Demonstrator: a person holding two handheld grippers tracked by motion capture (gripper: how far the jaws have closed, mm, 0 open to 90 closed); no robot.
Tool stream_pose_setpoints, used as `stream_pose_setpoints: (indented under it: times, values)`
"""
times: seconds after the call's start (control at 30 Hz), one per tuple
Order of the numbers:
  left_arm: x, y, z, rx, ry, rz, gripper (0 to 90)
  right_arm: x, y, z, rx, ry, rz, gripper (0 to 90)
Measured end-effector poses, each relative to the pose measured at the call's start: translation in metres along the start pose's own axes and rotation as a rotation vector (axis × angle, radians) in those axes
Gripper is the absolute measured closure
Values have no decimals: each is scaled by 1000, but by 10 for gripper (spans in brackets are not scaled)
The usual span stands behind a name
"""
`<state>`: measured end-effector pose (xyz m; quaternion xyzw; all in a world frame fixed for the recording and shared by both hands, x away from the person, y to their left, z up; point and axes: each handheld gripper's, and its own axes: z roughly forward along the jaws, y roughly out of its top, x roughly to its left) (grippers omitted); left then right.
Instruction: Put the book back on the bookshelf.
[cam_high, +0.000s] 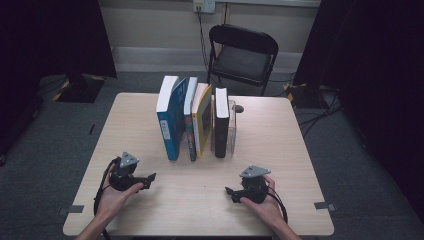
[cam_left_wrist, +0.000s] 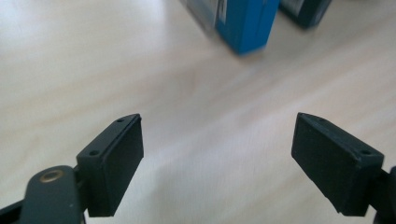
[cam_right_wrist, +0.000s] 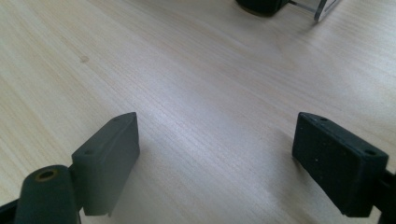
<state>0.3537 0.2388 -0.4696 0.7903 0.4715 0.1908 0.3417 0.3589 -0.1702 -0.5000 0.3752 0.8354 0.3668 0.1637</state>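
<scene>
Several books stand upright in a row at the table's middle: a thick blue book (cam_high: 171, 120) at the left, a thin dark one, a yellow one (cam_high: 202, 120) and a black book (cam_high: 221, 122) against a clear bookend (cam_high: 232, 127). My left gripper (cam_high: 150, 180) rests low over the table near the front left, held by a hand, its jaws wide apart with nothing between them. In the left gripper view (cam_left_wrist: 217, 154) the blue book's lower corner (cam_left_wrist: 245, 23) lies ahead. My right gripper (cam_high: 229, 192) sits at the front right, open and empty (cam_right_wrist: 217, 154).
The light wooden table (cam_high: 280, 150) carries a small dark object (cam_high: 239, 108) behind the books. A black folding chair (cam_high: 242, 55) stands beyond the far edge. Dark curtains hang at both sides, and cables lie on the grey floor.
</scene>
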Motion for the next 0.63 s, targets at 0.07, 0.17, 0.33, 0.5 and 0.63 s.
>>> stream_pose_setpoints:
  times: [0.07,0.17,0.33,0.5,0.63]
  values:
    - [-1,-8,2,22,-2,11,170,0,0,0,0,0,0,147]
    - [-2,-17,7,69,-3,11,171,0,0,0,0,0,0,147]
    - [-7,-22,14,46,-9,25,142,0,0,0,0,2,-1,146]
    - [-5,-26,20,10,-2,16,10,0,0,0,1,0,-3,145]
    - [-5,-26,20,11,2,9,0,0,0,0,1,-1,-4,145]
